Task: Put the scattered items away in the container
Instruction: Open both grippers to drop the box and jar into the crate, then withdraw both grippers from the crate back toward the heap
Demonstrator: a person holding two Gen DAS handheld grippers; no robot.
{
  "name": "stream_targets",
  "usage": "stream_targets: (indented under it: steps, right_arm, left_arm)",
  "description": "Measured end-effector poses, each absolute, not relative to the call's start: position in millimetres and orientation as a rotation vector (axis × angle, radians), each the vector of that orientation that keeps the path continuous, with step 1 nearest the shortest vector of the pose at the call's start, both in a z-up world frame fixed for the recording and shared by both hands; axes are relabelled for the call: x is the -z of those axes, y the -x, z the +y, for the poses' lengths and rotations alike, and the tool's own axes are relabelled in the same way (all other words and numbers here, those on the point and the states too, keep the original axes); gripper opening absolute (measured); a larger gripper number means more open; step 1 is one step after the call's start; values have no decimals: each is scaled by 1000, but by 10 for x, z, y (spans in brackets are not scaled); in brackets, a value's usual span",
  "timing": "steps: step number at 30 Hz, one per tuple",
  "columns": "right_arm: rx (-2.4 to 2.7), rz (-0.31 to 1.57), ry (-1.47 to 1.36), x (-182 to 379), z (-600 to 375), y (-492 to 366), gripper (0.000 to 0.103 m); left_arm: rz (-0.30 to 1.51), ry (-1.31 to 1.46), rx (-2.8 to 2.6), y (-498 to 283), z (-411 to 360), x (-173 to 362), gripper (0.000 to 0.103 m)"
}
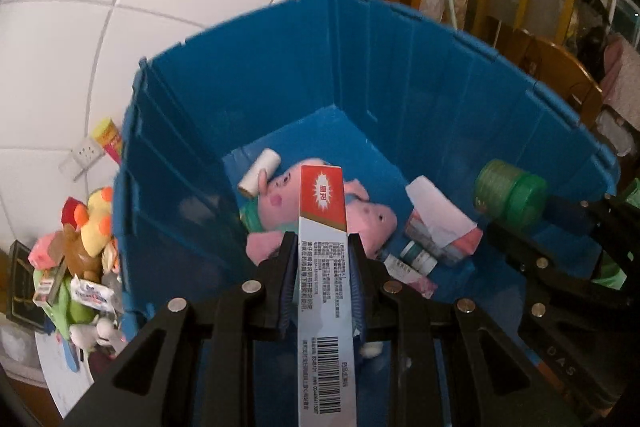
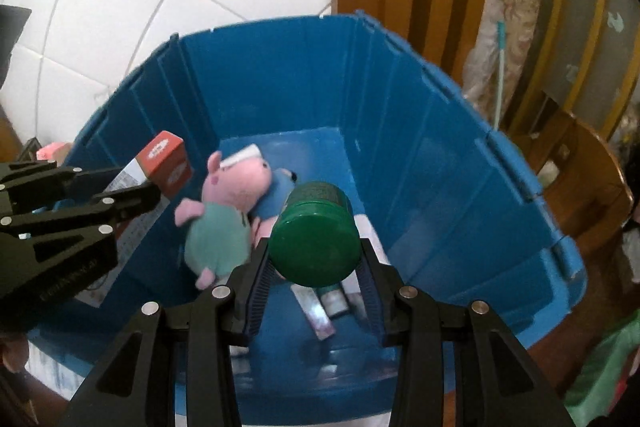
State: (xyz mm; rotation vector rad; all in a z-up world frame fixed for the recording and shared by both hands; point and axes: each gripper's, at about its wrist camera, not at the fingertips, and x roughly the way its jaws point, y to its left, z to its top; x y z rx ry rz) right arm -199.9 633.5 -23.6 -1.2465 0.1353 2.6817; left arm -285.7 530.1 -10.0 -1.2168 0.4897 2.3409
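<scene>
- Blue plastic container (image 1: pixel 420 75) right below both grippers, open top, already part-filled: pink pig plush (image 1: pixel 320 211), small white roll (image 1: pixel 260 173), a few small boxes and tubes (image 1: pixel 424 247) on the floor of it.
- Left gripper (image 1: pixel 324 267) clamped on long red-and-silver carton (image 1: pixel 324 251), pads flat on its two narrow sides, roughly mid-length. Probably gripped there for balance and to keep the carton from swinging.
- Carton long axis in line with the fingers: red end forward and down into the bin, barcode end back toward the camera. Seen from right wrist view, red end (image 2: pixel 166 163) hangs inside the near-left wall, above the plush.
- Right gripper (image 2: pixel 316 259) clamped on green bottle (image 2: pixel 314 239), pads on the round body. Bottle long axis also along the fingers; one green end faces the right wrist camera, other end points down into the bin. Cap or base: cannot tell.
- Both items held over the interior, clear of the walls, not touching contents. Looks like staging for a drop.
- More to tidy: pile of soft toys and packets (image 1: pixel 84 259) outside the left wall, plus a yellow-red tube (image 1: pixel 110 139) on the white tile floor (image 1: pixel 80 47).
- Risk, as a guess: carton landing on end and leaning on the wall; bottle likely to roll.
</scene>
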Motion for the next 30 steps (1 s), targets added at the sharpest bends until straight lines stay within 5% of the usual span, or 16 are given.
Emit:
stream_targets:
  steps: [3, 4, 7, 10, 13, 16, 30]
  right_arm:
    - [-2682, 143, 1265, 327, 6373, 2010, 40]
    - [-2684, 140, 1262, 330, 6371, 1999, 41]
    - [-2675, 139, 1237, 304, 6401, 1980, 51]
    - [-2666, 131, 1200, 240, 6410, 1937, 68]
    - [-2654, 124, 1164, 173, 6414, 1880, 87]
    - [-2645, 114, 1134, 112, 6403, 1835, 96]
    - [-2813, 87, 947, -247, 5514, 1496, 103]
  left_arm:
    - [496, 1225, -2329, 2777, 5318, 170, 24]
    - [498, 1228, -2324, 2776, 5312, 183, 30]
    - [500, 1202, -2355, 2729, 5288, 151, 71]
    - [490, 1175, -2390, 2733, 5221, 106, 79]
    - [455, 1159, -2408, 2707, 5127, 36, 80]
    - [435, 1153, -2419, 2689, 5034, 2, 81]
    - [309, 984, -2641, 2230, 3763, -333, 81]
